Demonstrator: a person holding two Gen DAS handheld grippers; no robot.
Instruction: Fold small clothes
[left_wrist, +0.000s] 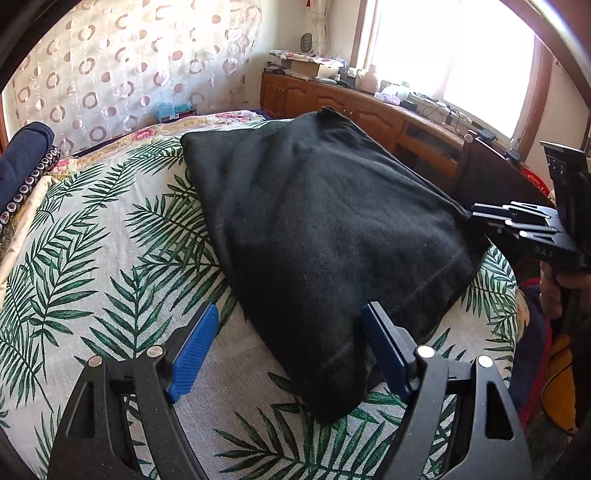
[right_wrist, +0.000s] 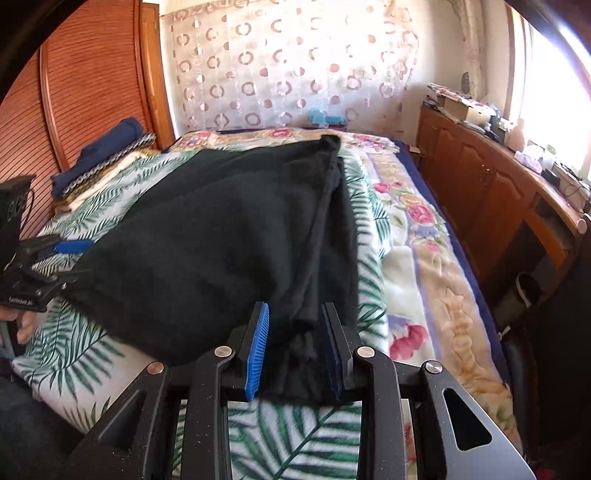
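Note:
A black garment (left_wrist: 325, 229) lies folded on the palm-leaf bedsheet (left_wrist: 110, 236). My left gripper (left_wrist: 291, 332) is open, its blue fingers on either side of the garment's near corner. In the right wrist view the same garment (right_wrist: 207, 236) spreads across the bed. My right gripper (right_wrist: 295, 339) stands part open with the garment's near edge bunched loosely between its blue fingers. The right gripper also shows in the left wrist view (left_wrist: 491, 218) at the garment's right corner, and the left gripper shows in the right wrist view (right_wrist: 70, 258) at its left corner.
A stack of folded clothes (right_wrist: 99, 155) lies at the far left of the bed. A floral blanket (right_wrist: 417, 236) covers the bed's right side. A wooden cabinet (left_wrist: 354, 107) with clutter runs under the window. A wooden wardrobe door (right_wrist: 85, 88) stands behind on the left.

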